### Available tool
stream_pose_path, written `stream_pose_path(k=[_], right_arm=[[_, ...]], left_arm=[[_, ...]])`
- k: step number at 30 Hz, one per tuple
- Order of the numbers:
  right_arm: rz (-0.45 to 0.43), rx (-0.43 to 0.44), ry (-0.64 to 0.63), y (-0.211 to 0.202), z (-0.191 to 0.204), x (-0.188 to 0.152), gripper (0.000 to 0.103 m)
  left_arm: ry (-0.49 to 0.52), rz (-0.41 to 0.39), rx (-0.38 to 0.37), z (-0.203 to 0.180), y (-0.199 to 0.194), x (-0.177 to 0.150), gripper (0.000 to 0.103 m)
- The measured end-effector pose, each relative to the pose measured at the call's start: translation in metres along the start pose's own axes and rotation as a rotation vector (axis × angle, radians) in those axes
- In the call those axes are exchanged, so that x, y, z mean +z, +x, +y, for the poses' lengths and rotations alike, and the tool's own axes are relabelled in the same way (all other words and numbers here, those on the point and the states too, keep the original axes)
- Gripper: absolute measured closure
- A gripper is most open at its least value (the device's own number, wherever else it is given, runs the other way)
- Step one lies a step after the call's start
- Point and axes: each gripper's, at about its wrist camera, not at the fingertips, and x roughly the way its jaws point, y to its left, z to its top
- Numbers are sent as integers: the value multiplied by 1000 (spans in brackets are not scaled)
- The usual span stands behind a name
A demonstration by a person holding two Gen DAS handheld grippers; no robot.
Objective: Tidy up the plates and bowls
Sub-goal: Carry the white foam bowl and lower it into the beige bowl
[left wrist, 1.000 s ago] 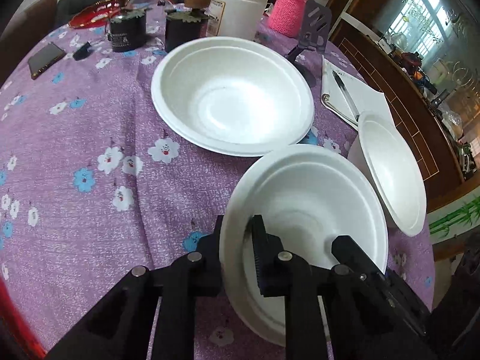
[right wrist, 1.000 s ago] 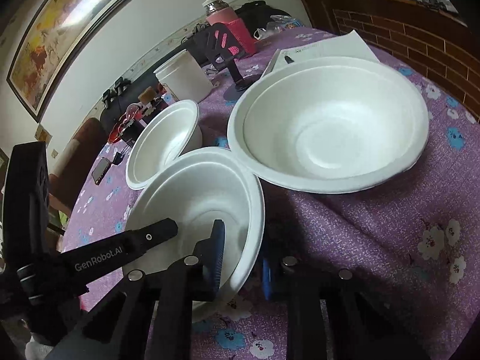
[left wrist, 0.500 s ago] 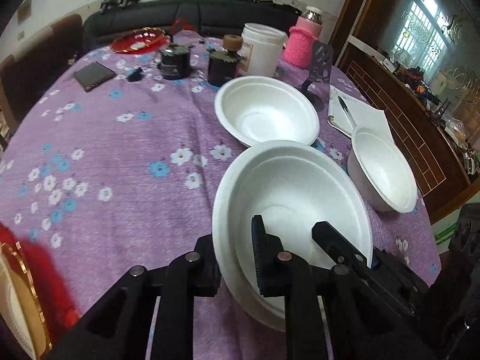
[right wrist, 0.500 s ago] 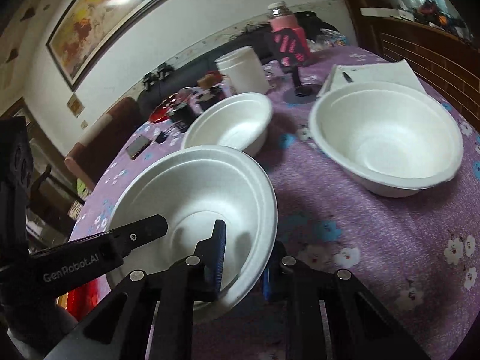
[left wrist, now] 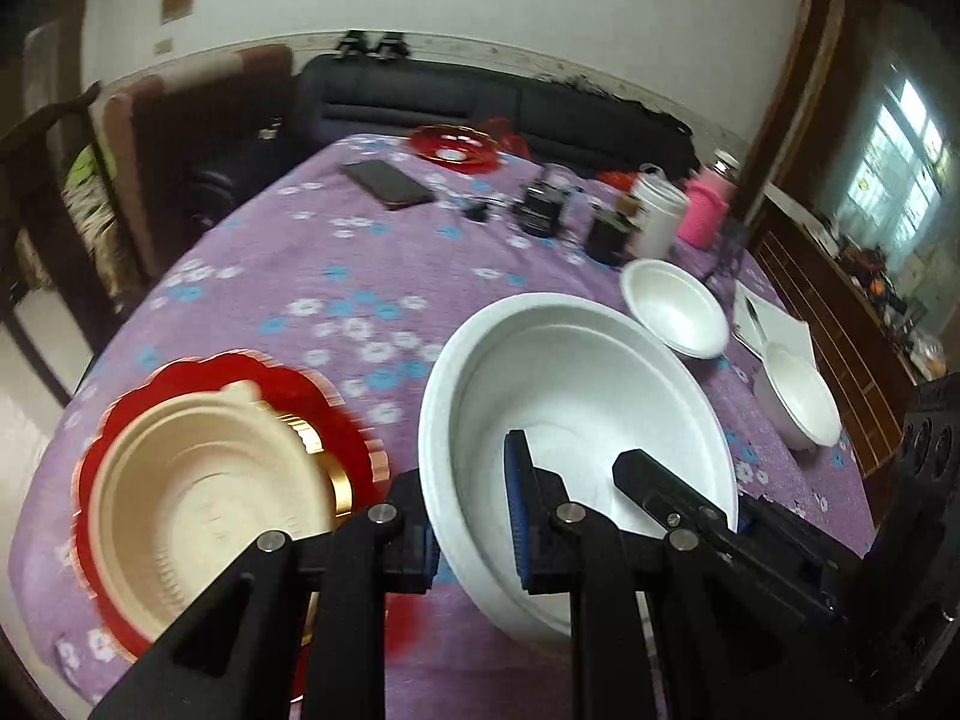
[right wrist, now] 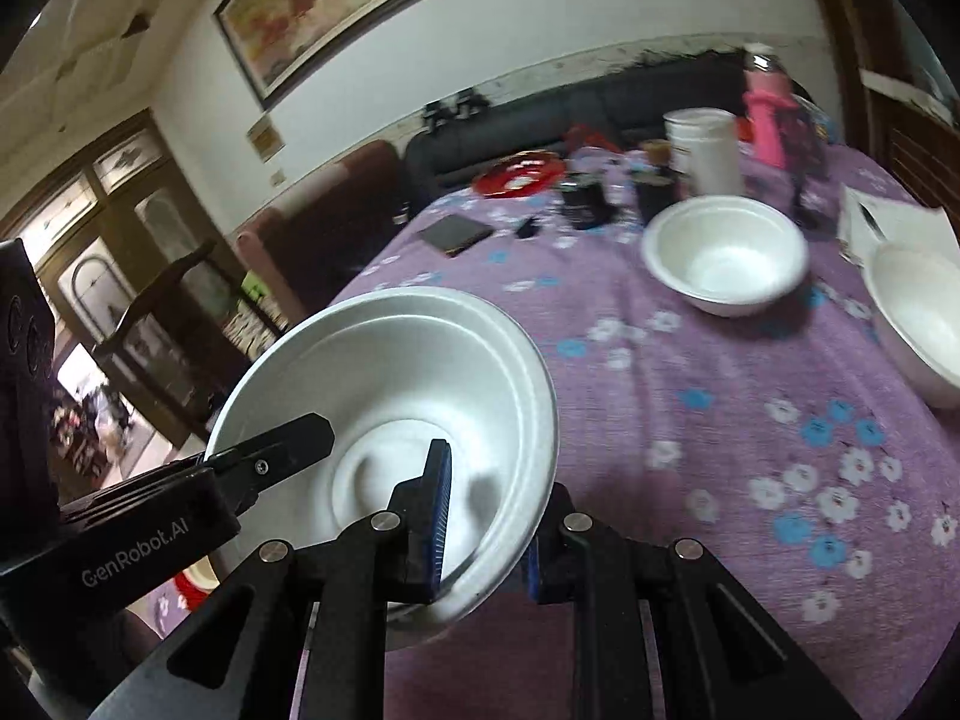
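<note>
Both grippers hold one white foam bowl (left wrist: 576,396), lifted above the purple floral tablecloth. My left gripper (left wrist: 471,510) is shut on its left rim. My right gripper (right wrist: 489,516) is shut on its right rim; the bowl shows in the right wrist view (right wrist: 384,390) too. Down left, a beige bowl (left wrist: 204,498) sits in a red plate (left wrist: 354,420). Two more white bowls rest on the table: one at the back (left wrist: 675,306) (right wrist: 723,258) and one at the right (left wrist: 798,402) (right wrist: 918,318).
At the table's far end stand a phone (left wrist: 387,183), a red dish (left wrist: 456,147), dark jars (left wrist: 543,207), a white tub (left wrist: 657,219) and a pink bottle (left wrist: 705,216). Papers with a pen (left wrist: 774,324) lie right. A sofa and chairs stand beyond the table.
Both grippers have carried the white bowl back and to the left, away from the two other white bowls. The beige bowl on the red plate has come into the left wrist view.
</note>
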Motion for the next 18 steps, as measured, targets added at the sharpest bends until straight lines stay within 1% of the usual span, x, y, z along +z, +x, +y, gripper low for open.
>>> stream_pose_path(k=[2,5,9,14,18], right_arm=[[19,26,-42,7,27,-1,81],[58,67,-91,25,64,-4,81],[122,95,-145,53,104,-12,81],[192,94,-174,84,123,-21,81],[226,79,-186,100,128,-25,81]], left_arm=[[-38,-17,23,24,-13,-2,87],[-94,-38,78,60,-28,-9,85],[-146,-33,148,98,-33,-18,84],[-210,16,190,135,-23,-29,84],[-237,35,199,150,-18,-35,84]])
